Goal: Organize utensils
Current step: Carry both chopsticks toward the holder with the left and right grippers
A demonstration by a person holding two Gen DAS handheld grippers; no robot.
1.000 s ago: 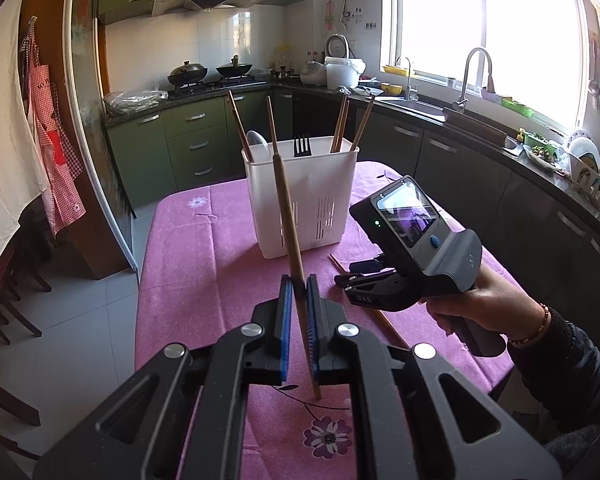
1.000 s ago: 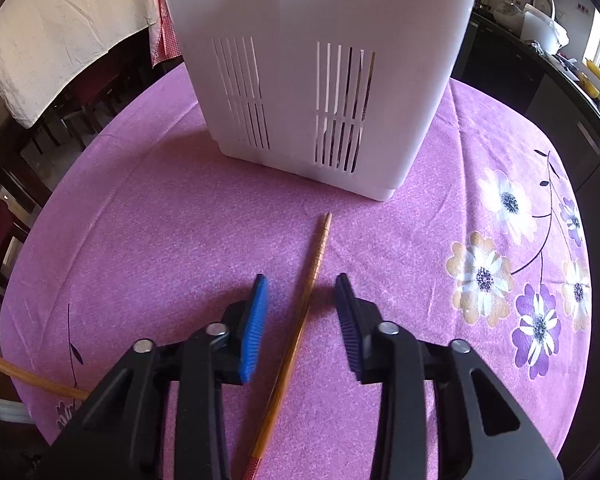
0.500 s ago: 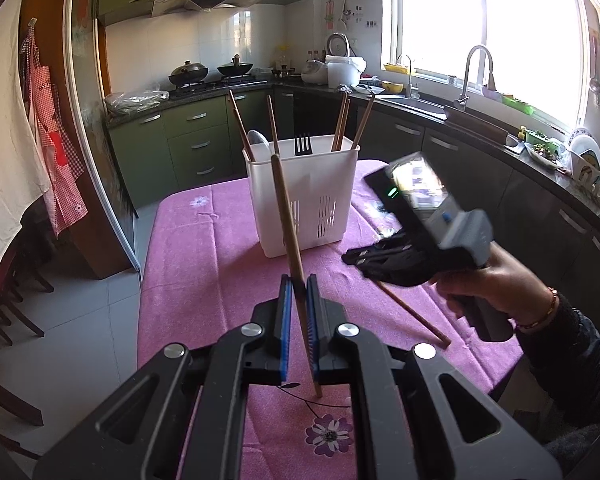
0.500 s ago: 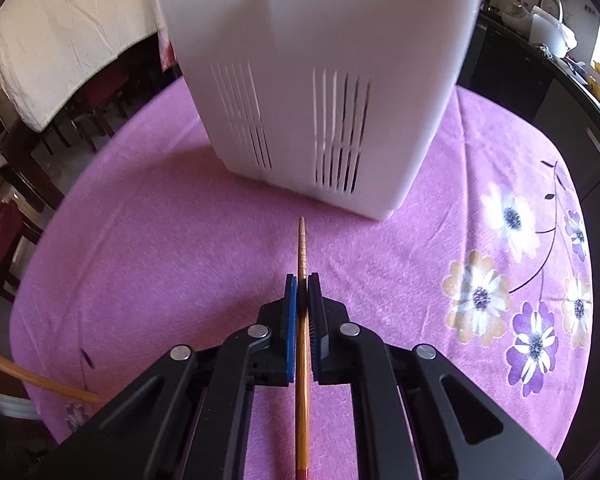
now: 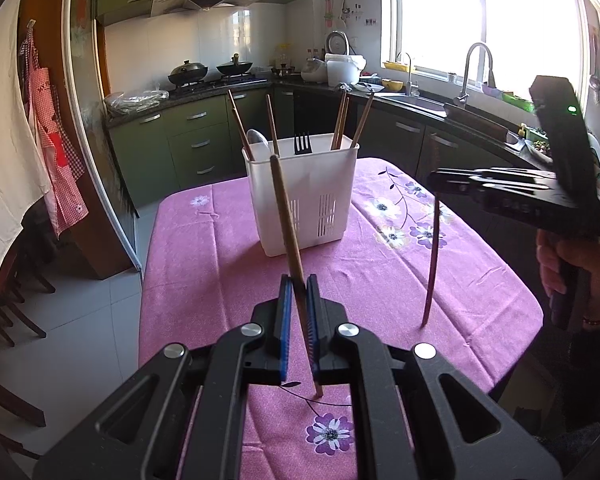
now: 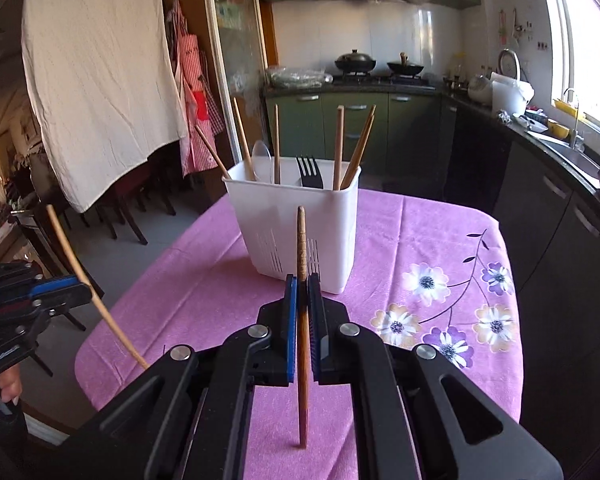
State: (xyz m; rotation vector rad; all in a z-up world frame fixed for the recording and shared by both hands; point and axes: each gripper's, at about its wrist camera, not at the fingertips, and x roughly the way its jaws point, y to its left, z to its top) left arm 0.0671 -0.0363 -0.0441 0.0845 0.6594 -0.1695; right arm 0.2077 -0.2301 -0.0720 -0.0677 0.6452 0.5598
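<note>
A white slotted utensil holder stands mid-table with several chopsticks, a black fork and a spoon in it. My left gripper is shut on a light wooden chopstick, held upright and tilted in front of the holder. My right gripper is shut on a darker chopstick, lifted off the table. In the left wrist view the right gripper hangs at the right with its chopstick dangling down. The left gripper shows at the left of the right wrist view.
The table wears a purple flowered cloth. Green kitchen cabinets and a counter with a sink run behind and to the right. A white cloth hangs at the left above dark chairs.
My right gripper closed on the chopstick that lay on the cloth and raised it well above the table, to the right. The left gripper stayed still with its chopstick.
</note>
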